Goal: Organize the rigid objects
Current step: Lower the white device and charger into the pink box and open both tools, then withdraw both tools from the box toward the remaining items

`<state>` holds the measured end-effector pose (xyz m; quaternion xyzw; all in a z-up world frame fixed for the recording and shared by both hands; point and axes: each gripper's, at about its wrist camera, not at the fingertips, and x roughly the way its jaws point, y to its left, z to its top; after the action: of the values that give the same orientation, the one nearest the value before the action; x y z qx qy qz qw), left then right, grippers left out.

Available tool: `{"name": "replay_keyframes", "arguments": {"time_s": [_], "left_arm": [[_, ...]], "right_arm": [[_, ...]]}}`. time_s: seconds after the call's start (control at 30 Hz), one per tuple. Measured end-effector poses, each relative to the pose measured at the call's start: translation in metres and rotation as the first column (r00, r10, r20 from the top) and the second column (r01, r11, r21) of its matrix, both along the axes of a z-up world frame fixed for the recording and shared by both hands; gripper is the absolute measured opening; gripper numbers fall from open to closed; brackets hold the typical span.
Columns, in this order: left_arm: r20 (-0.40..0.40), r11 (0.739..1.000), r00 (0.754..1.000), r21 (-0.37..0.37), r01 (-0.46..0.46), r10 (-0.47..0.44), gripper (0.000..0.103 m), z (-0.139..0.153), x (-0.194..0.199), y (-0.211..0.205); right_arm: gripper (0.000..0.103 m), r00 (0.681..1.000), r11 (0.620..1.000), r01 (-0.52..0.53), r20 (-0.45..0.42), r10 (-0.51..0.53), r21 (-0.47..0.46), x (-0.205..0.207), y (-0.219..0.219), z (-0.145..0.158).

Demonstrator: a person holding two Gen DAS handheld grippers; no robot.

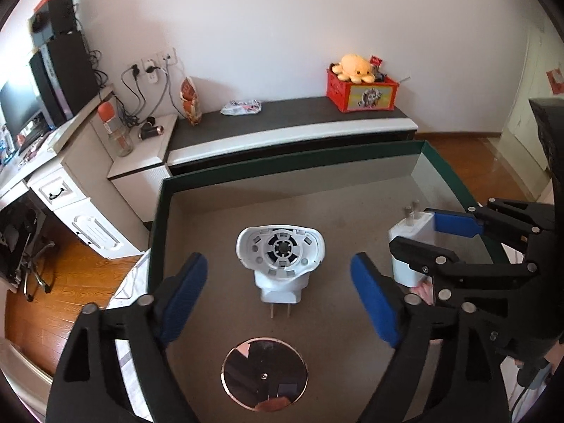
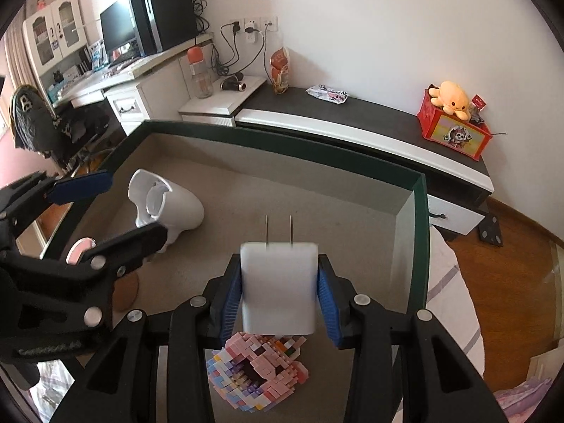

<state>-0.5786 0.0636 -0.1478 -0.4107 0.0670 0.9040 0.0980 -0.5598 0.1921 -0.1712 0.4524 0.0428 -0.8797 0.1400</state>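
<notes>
A shallow green-rimmed box (image 1: 246,171) with a grey floor holds the objects. A white plug-in device (image 1: 280,261) with two prongs lies in its middle, also in the right wrist view (image 2: 165,208). My left gripper (image 1: 278,299) is open and empty, its blue pads on either side of that device. My right gripper (image 2: 278,292) is shut on a white charger plug (image 2: 278,285), prongs pointing forward, held above the box floor; it also shows in the left wrist view (image 1: 410,243). A round mirror-like disc (image 1: 264,373) lies near me. A pink brick model (image 2: 257,370) lies under the right gripper.
A low black-and-white cabinet (image 1: 282,130) runs behind the box, with a red crate and orange plush (image 1: 356,67) on it. A white desk with a monitor (image 2: 116,35) stands at the left. Wooden floor (image 2: 511,282) lies to the right.
</notes>
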Motion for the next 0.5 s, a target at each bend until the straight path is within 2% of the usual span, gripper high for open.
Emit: {"name": "replay_keyframes", "arguments": {"time_s": [0.03,0.1,0.17,0.27,0.37,0.5], "left_arm": [[-0.003,1.000,1.000,0.005,-0.001,0.001,0.092,0.002,0.002,-0.002],[-0.016,1.000,1.000,0.011,-0.007,0.008,0.093,0.008,0.008,-0.005],[-0.039,1.000,0.999,0.018,-0.014,0.015,0.097,0.017,0.019,-0.009],[-0.077,0.999,0.997,0.029,-0.016,0.019,0.099,0.030,0.038,-0.017],[-0.114,0.998,0.993,0.057,-0.023,0.029,0.102,0.045,0.065,-0.026],[-0.169,0.998,0.985,0.057,-0.026,0.035,0.103,0.060,0.107,-0.036]], "right_arm": [[0.043,1.000,1.000,0.004,-0.007,-0.005,-0.022,0.001,0.001,0.002],[0.050,1.000,0.999,0.015,-0.025,-0.016,-0.037,0.006,0.003,0.005],[0.066,0.998,0.999,0.029,-0.047,-0.031,-0.042,0.012,0.003,0.011],[0.078,0.996,0.998,0.032,-0.084,-0.037,-0.060,0.027,0.002,0.024],[0.080,0.991,0.998,0.033,-0.128,-0.040,-0.060,0.049,-0.001,0.039],[0.082,0.980,0.999,0.035,-0.193,-0.042,-0.040,0.086,-0.005,0.058]]}}
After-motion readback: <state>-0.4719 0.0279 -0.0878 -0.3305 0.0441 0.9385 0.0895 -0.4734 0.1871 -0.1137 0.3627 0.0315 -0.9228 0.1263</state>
